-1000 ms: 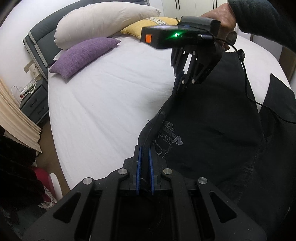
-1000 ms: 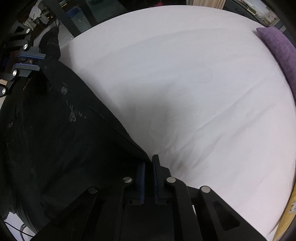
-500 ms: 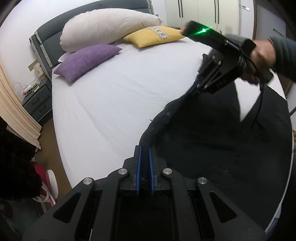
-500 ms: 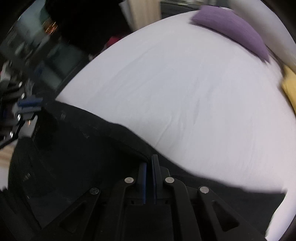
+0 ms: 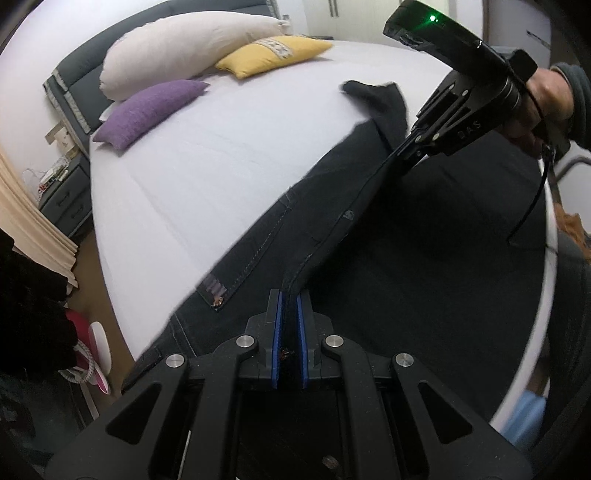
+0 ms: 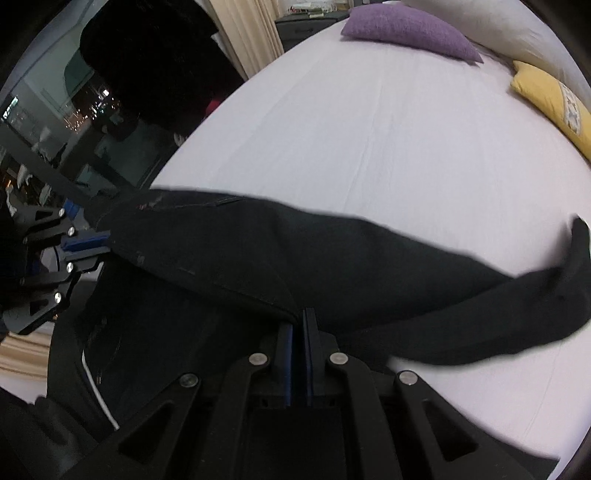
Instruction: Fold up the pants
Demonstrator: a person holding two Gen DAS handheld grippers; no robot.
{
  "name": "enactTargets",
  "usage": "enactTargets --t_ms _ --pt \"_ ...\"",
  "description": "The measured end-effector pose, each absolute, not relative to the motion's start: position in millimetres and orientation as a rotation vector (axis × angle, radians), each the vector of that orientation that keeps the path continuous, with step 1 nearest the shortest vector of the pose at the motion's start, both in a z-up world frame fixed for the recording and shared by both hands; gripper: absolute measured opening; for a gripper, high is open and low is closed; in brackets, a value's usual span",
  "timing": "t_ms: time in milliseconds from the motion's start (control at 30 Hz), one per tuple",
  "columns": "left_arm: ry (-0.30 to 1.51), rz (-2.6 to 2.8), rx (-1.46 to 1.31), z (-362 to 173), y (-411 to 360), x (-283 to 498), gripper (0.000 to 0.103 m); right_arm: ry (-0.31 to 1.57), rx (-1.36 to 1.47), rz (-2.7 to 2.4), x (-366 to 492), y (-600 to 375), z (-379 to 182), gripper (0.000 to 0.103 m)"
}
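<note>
While both hands worked over the bed point(image 5: 207, 173), my left gripper point(image 5: 289, 306) was clamped tight, its blue pads pinching the waistband end of the pants point(image 5: 369, 280) near the bed's near edge. Beside it, a back pocket with its stitching lay face up on the sheet. From there the black cloth ran as a taut raised ridge across to my right gripper point(image 6: 298, 325), which was likewise closed hard on the fabric's edge. Past it, one leg point(image 6: 517, 306) trailed out over the sheet, its end curled up and slightly blurred, well short of the purple pillow point(image 6: 410, 31) and the yellow one point(image 6: 554, 103).

I judged this to be the laying-out step, with the pants stretched between the two grips and most of the cloth already on the bed. Next, I reckoned, both grips needed lowering together, keeping the tension even, so the legs settled flat and aligned before any fold.
</note>
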State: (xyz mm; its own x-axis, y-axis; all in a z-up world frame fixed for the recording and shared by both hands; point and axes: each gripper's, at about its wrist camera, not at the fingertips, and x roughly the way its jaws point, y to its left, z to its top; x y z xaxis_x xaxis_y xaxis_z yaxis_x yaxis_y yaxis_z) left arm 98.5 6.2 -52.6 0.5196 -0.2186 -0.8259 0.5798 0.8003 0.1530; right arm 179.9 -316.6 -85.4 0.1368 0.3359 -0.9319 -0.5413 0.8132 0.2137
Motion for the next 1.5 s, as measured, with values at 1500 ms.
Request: enactTargets --t_ms 1500 --pt "0.983 -0.751 0.562 -92 0 -68 0.006 1.248 -0.539 0.587 102 -234 -96 0.005"
